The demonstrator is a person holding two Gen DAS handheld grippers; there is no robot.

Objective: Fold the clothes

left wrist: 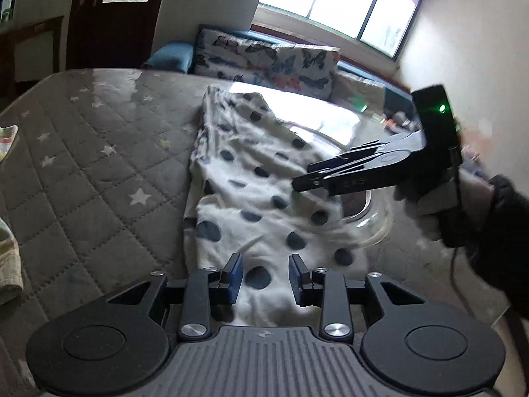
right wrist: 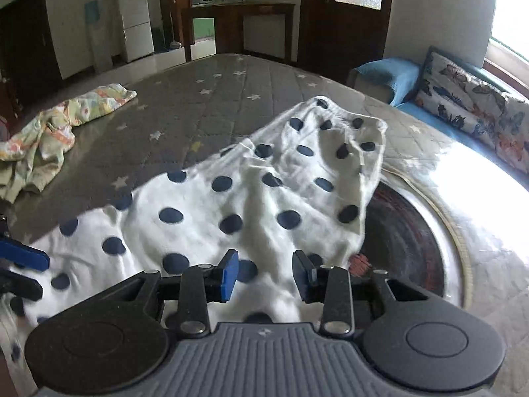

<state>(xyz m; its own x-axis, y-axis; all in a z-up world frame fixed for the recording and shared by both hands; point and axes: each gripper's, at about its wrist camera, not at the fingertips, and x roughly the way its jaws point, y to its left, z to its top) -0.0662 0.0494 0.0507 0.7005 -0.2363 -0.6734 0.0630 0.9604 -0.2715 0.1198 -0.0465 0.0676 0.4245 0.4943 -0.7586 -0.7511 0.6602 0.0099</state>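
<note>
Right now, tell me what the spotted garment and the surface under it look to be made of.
Spotted garment: soft, matte woven or knit fabric, probably cotton; it creases and drapes limply, white with dark blue dots.
Mattress: quilted grey textile with stitched diamonds and white stars, under what looks like a clear glossy plastic cover, since window light glares off it.
Both grippers, left and right, are open above the garment.

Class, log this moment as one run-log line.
left gripper: open | right gripper: open | spotted cloth: rumpled on mattress | fold: unfinished
</note>
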